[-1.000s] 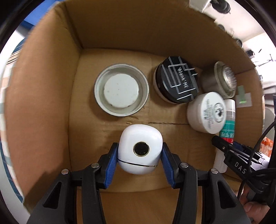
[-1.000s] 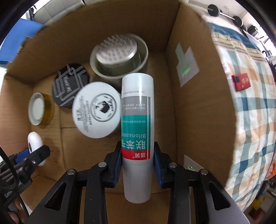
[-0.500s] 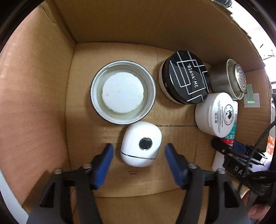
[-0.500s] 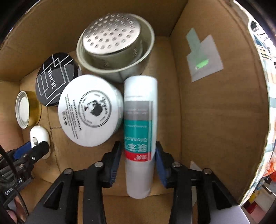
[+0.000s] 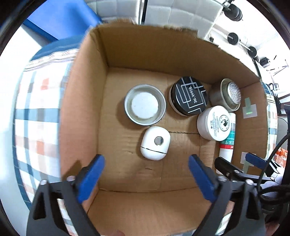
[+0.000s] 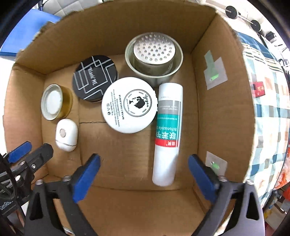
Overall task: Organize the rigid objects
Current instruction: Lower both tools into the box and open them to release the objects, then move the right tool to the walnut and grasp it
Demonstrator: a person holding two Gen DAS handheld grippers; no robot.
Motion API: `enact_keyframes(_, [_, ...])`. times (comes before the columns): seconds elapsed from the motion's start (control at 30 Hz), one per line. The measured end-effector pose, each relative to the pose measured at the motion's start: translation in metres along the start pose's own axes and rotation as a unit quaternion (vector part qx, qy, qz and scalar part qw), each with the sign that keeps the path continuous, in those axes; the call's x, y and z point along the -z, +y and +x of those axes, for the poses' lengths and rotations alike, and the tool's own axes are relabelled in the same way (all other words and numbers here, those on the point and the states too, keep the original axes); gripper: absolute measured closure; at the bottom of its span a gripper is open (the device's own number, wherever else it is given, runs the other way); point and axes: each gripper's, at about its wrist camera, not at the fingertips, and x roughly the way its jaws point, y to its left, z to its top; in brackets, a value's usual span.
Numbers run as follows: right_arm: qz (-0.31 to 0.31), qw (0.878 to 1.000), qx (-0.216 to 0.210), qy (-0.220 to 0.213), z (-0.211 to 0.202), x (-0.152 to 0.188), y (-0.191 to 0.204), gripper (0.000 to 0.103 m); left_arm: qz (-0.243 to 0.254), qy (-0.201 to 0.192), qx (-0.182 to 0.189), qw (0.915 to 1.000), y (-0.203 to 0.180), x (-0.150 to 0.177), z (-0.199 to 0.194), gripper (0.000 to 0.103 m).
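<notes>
Seemingly the sorting is nearly done: six items lie in the brown cardboard box (image 6: 223, 109), among them the white rounded pebble-shaped case (image 5: 155, 142) and the white-and-teal plastic tube (image 6: 167, 134). The left gripper (image 5: 145, 178) and right gripper (image 6: 144, 176) hang above them, jaws wide apart and empty. A small red box (image 6: 258, 88) on the checked cloth may remain.

Around you lies a checked cloth (image 6: 270, 116) in blue, white and orange squares, with a small red box (image 6: 258, 88) resting on it to your right. A blue panel (image 5: 59, 20) and black dumbbells (image 5: 233, 38) sit farther back, near a white padded wall (image 5: 163, 10)
</notes>
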Motion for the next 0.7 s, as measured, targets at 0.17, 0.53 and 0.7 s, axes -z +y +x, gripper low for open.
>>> enact_keyframes(0.17, [-0.001, 1.000, -0.011, -0.022, -0.028, 0.011, -0.004, 0.000, -0.008, -0.034, 0.006, 0.9994, 0.002, 0.014, -0.029, 0.000])
enact_keyframes(0.53, [-0.021, 0.996, -0.029, -0.079, -0.099, 0.084, -0.022, 0.000, 0.004, -0.113, -0.012, 0.9935, -0.009, 0.060, -0.097, 0.000])
enact_keyframes(0.7, [-0.032, 0.994, -0.037, -0.100, -0.124, 0.106, -0.025, 0.000, 0.014, -0.141, -0.029, 0.9895, -0.017, 0.079, -0.122, 0.000])
